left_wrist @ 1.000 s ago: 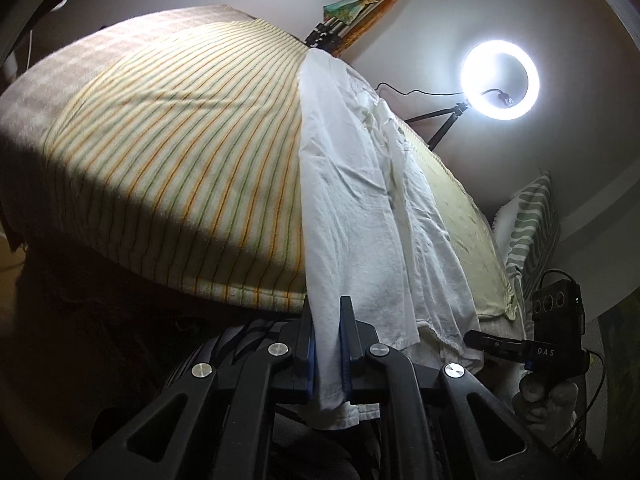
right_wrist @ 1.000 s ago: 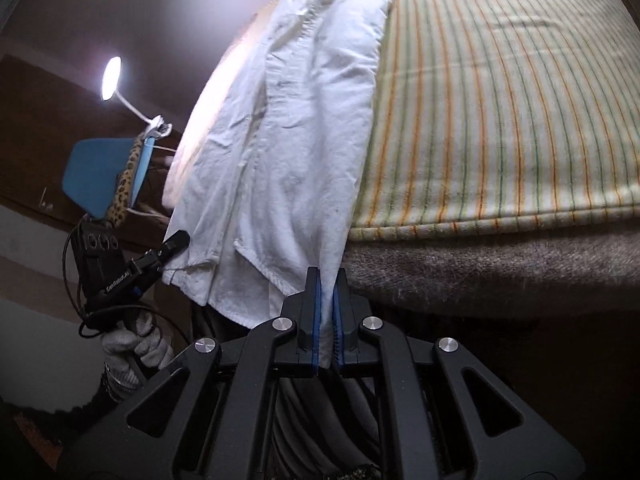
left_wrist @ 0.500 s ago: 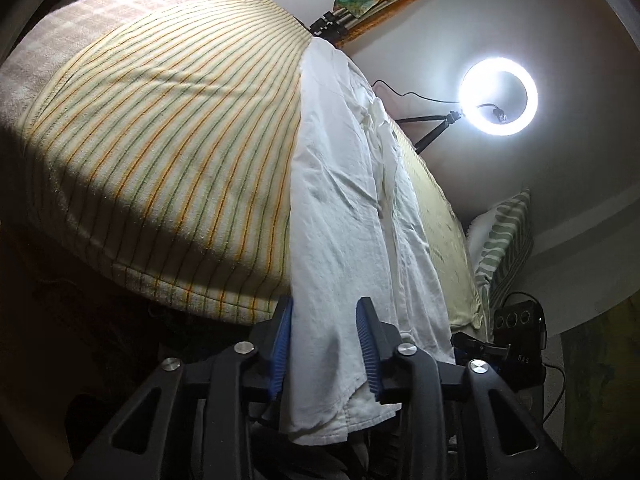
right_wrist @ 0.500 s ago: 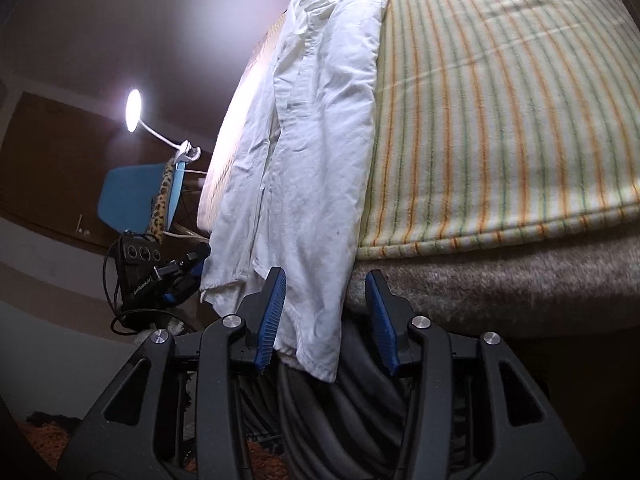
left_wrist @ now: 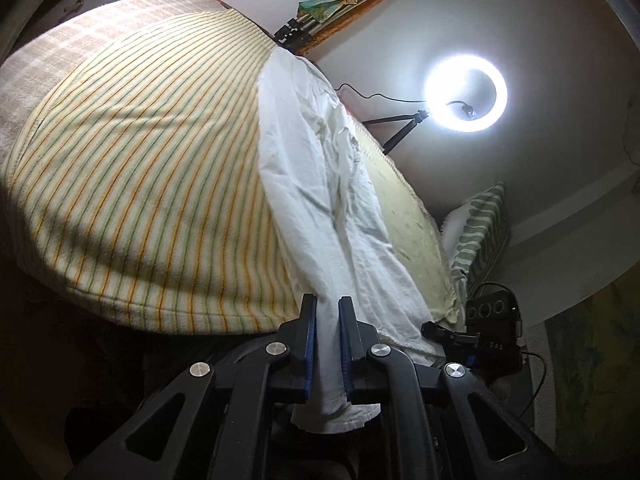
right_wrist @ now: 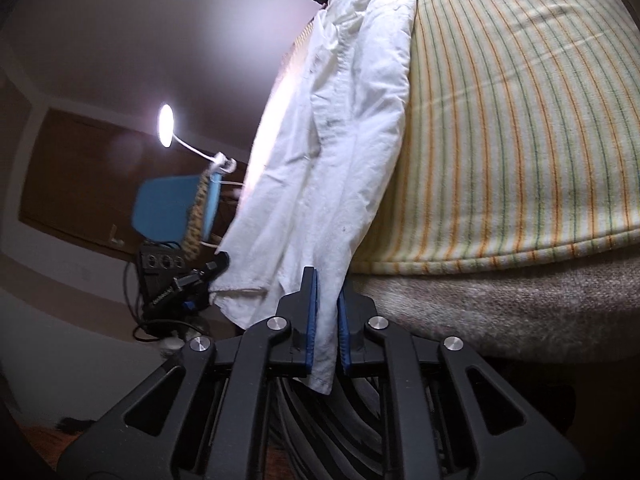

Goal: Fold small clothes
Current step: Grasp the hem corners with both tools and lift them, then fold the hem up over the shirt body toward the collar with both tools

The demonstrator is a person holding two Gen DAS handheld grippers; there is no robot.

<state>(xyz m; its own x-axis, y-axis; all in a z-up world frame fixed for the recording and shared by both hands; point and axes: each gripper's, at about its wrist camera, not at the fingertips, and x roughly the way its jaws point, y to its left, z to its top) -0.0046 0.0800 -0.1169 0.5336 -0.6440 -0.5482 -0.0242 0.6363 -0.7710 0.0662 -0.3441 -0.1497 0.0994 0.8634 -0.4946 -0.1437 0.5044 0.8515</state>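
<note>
While both jaws have just closed, left gripper [left_wrist: 327,344] and right gripper [right_wrist: 327,320] pinch the white garment [left_wrist: 320,200].

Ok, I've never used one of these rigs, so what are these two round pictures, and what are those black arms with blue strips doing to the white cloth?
No robot here: a person holds a hand tool with two jaws in each hand, and a wide-angle camera on each tool looks out along its jaws. One picture is from the left gripper, the other from the right gripper. A white garment lies along a bed covered by a striped blanket, its near end hanging over the edge. Both sets of jaws have just been closing, and each now pinches a part of that hanging end between its blue pads. The ring light and the pillow are only background.
</note>
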